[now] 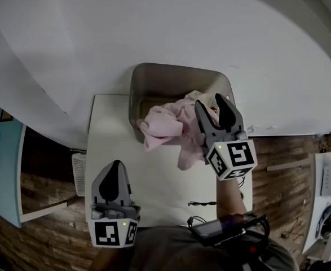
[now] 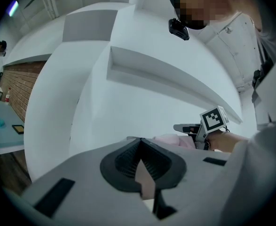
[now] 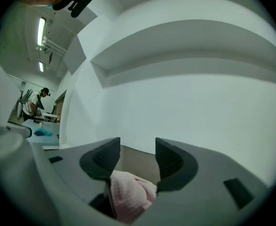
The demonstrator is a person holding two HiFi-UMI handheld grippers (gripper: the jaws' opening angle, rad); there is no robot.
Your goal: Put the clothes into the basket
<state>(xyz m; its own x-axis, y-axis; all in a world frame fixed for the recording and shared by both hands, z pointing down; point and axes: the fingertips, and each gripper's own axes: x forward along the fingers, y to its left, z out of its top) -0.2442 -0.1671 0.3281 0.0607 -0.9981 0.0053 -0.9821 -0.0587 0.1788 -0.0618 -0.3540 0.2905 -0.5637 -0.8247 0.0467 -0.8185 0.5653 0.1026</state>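
Observation:
A pink cloth point(image 1: 168, 126) hangs over the front rim of the grey basket point(image 1: 176, 75), partly inside it and partly trailing onto the white table point(image 1: 154, 179). My right gripper point(image 1: 213, 109) hovers over the cloth at the basket's right front corner. In the right gripper view its jaws point(image 3: 138, 147) stand apart and the pink cloth point(image 3: 128, 194) lies loose low between them, with no pad pressing on it. My left gripper point(image 1: 113, 185) is over the table's near left part, shut and empty; in the left gripper view its tips point(image 2: 140, 145) meet.
A thin black cable point(image 1: 202, 203) lies on the table near its front edge. A white slatted crate point(image 1: 79, 174) stands beside the table's left edge. A curved white wall rises behind the basket. A person point(image 3: 34, 102) works at a far bench.

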